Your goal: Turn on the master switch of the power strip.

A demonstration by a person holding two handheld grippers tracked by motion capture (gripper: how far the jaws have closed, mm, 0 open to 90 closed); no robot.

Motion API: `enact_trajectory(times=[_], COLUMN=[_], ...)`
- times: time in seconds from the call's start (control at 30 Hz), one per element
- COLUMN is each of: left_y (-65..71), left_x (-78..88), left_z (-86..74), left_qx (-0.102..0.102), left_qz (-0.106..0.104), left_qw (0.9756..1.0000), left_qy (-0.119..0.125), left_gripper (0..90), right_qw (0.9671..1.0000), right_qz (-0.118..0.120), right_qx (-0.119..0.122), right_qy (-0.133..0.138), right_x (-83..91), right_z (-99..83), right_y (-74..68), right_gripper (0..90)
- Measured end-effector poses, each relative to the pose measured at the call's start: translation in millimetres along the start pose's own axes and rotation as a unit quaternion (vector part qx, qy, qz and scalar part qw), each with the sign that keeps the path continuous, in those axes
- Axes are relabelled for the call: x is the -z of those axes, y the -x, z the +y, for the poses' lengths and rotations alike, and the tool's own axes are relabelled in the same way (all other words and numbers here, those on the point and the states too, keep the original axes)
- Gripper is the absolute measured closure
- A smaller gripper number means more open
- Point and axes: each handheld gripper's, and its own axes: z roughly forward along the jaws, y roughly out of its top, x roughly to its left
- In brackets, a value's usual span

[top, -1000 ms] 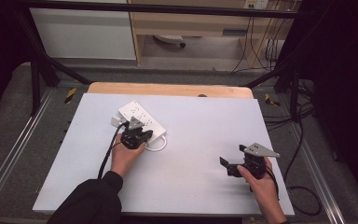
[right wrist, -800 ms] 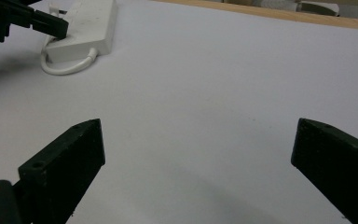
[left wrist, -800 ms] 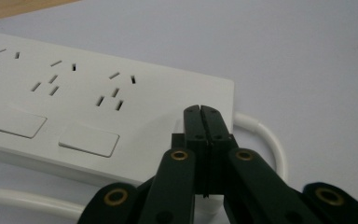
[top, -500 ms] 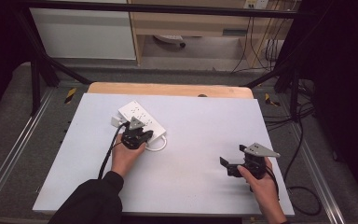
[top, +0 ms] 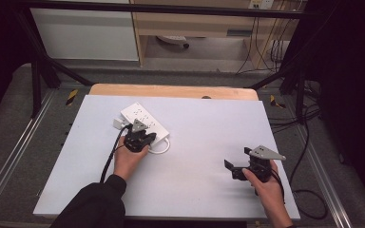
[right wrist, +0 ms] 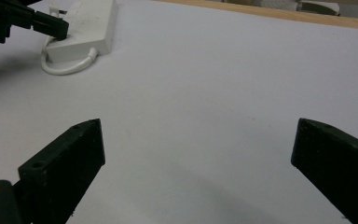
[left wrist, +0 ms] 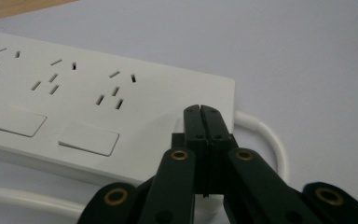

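Left gripper view: flat glossy white power strip, looped round cord.

The power strip and its looping white cable are occupying the table's far left. Right of the power strip, open surface is lying unobstructed for passage.

Bright table, dark surroundings.
Even overhead light on the pale grey tabletop; soft shadows, close black jaws blurred.
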Motion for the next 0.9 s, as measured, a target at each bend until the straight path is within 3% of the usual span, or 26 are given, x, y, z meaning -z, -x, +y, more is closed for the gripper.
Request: enact_trajectory(times=[0.9], left_y=[-1.4], left_x=[-1.3], left_z=[-1.3], left_qx=[0.010], left_qz=[-0.004], left_qw=[0.9999], left_qy=[0.002], left_gripper=[90.0], right_qw=[1.0000], right_qz=[0.001], right_qx=[0.000], right_qy=[-0.003], right_x=[-0.6], right_z=[0.0], right_y=[-0.7], right_gripper=[3.2])
